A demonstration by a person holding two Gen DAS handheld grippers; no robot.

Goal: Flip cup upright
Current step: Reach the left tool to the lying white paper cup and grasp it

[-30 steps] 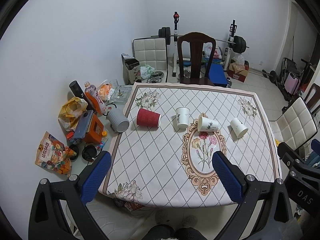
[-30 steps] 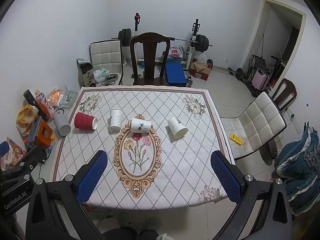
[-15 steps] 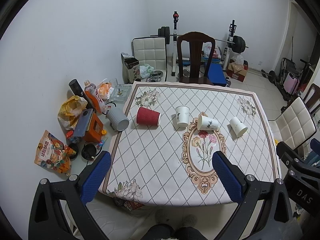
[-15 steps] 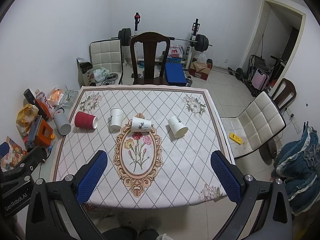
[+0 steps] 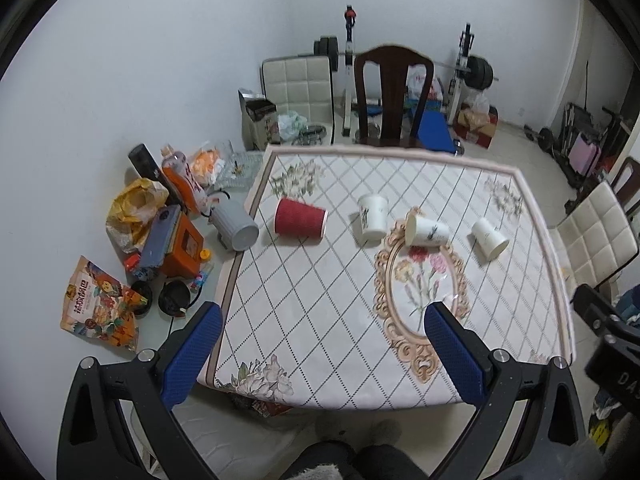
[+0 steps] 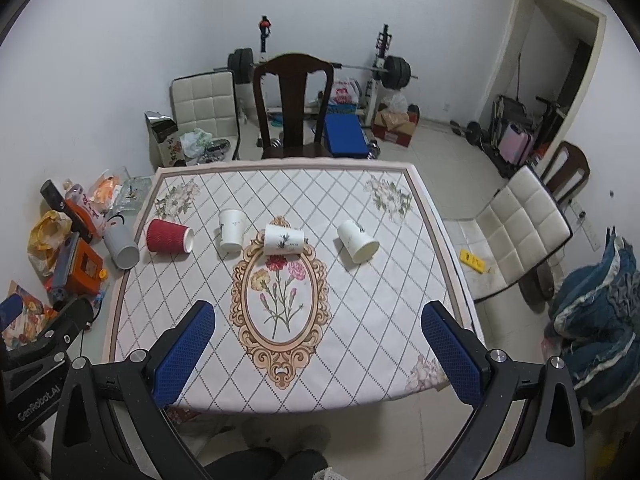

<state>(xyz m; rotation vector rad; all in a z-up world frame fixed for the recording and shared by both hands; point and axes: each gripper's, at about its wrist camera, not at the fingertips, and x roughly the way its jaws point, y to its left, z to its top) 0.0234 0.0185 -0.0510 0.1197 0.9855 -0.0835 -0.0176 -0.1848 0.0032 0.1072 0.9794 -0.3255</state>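
On the far left of the frame, a gray cup (image 5: 236, 226) lies on its side just off the edge of the cloth, near an orange box (image 5: 182, 246) and a snack bag (image 5: 100, 304).

Next comes a red cup (image 5: 299, 222) lying on its side on the worktop (image 5: 320, 300), with its open end facing right. To its right a white cup (image 5: 373, 216) lies with its open end toward the top of the frame. A second white cup (image 5: 427, 231) lies sideways at the top of the flower picture, with its open end on the left. A third white cup (image 5: 489, 239) lies farther right, well apart from the others, with its open end facing lower right.

The left hand-held gripper (image 5: 326, 354) is at the bottom of the frame, wide open and holding nothing. The right hand-held gripper (image 6: 318, 354) is wide open too, with nothing between its blue pads (image 6: 184, 354).

A dark wooden chair (image 6: 294, 108) stands behind the worktop.
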